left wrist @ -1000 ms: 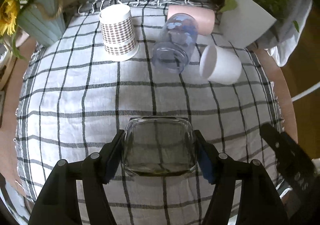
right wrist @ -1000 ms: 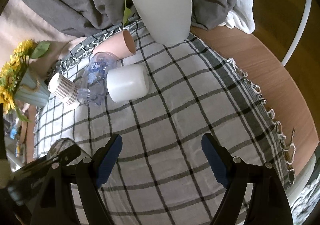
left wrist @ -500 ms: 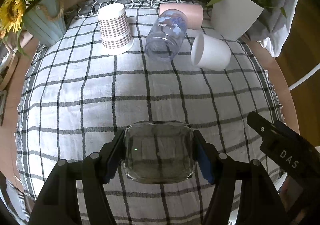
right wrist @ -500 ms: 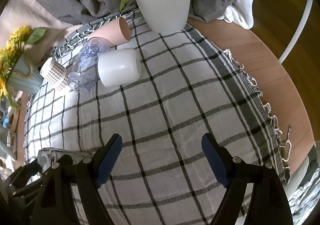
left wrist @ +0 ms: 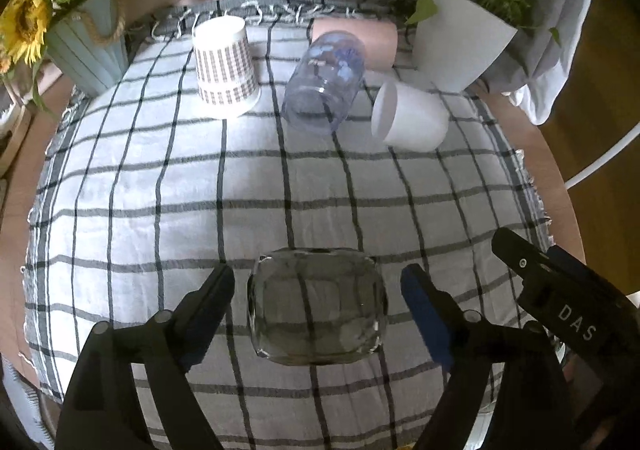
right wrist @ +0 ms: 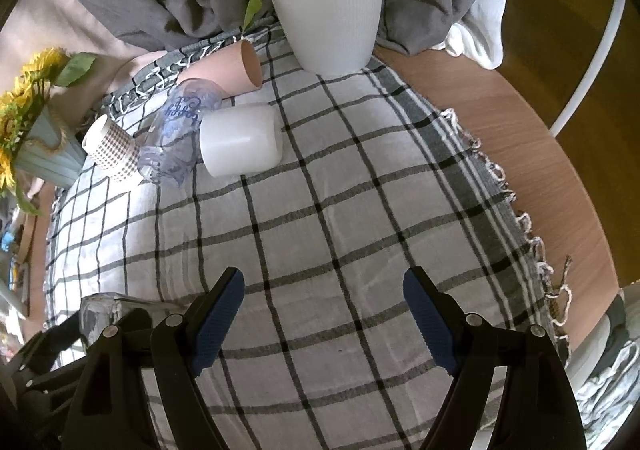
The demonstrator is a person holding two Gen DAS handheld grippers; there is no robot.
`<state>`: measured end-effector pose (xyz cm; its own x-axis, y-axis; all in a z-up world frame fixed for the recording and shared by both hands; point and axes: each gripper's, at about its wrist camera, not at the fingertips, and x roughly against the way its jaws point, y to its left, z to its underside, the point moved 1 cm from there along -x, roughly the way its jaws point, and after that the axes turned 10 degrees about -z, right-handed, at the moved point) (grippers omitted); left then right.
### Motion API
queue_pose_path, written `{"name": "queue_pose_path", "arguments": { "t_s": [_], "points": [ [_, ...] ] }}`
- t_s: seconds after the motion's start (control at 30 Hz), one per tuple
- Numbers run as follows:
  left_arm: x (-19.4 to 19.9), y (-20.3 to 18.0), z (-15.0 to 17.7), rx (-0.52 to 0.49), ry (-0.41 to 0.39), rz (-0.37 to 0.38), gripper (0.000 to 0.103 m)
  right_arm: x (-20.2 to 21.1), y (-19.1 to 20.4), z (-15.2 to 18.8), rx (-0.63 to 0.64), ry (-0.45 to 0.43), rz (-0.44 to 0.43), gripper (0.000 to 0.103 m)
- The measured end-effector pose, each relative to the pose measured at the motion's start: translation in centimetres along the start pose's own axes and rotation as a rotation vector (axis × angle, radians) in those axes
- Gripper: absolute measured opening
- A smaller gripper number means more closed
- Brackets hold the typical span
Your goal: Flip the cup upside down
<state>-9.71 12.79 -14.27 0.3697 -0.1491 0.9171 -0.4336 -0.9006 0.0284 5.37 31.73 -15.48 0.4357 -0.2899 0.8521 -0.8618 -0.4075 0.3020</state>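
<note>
Left tool (left wrist: 318, 306) spread, glass cup (left wrist: 317, 306) between (untouched)

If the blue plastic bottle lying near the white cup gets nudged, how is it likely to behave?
The blue plastic bottle lies on its side and is round, so it would probably roll. It looks thin-walled and empty, so likely light and a bit squashy. The white cup and pink cup, close beside it, might stop it early.

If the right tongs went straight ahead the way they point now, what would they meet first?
Probably only the checked tablecloth: nothing stands between the open right tongs. Further along that line comes the white plant pot; the white cup on its side lies left of it. Depth is uncertain.
</note>
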Motion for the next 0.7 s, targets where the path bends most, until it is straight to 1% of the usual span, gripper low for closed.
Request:
{"name": "queue_pose_path", "arguments": {
  "t_s": [0.07, 0.13, 0.17, 0.23, 0.3, 0.5, 0.7],
  "points": [
    [1.0, 0.1, 0.0, -0.010, -0.031, 0.001, 0.088, 0.5, 0.1, -0.1, -0.006, -0.006, 0.015, 0.086],
    [1.9, 0.7, 0.1, -0.010, -0.071, -0.012, 0.096, 1.3, 0.3, -0.2, -0.007, -0.023, 0.025, 0.086],
    [2.5, 1.1, 0.2, -0.006, -0.094, -0.022, 0.097, 1.7, 0.5, -0.2, -0.003, -0.034, 0.031, 0.086],
    [3.9, 2.2, 0.4, 0.003, -0.157, -0.065, 0.102, 2.7, 1.2, -0.1, 0.013, -0.062, 0.040, 0.086],
    [5.1, 3.4, 0.6, 0.008, -0.204, -0.087, 0.102, 3.8, 2.1, 0.2, 0.032, -0.089, 0.048, 0.087],
    [7.8, 7.9, 1.2, 0.042, -0.295, -0.136, 0.103, 6.6, 5.6, 2.2, 0.057, -0.169, 0.034, 0.092],
    [9.0, 11.6, 2.2, 0.065, -0.325, -0.144, 0.103, 7.9, 8.8, 4.1, 0.065, -0.207, 0.006, 0.092]
  ]
}}
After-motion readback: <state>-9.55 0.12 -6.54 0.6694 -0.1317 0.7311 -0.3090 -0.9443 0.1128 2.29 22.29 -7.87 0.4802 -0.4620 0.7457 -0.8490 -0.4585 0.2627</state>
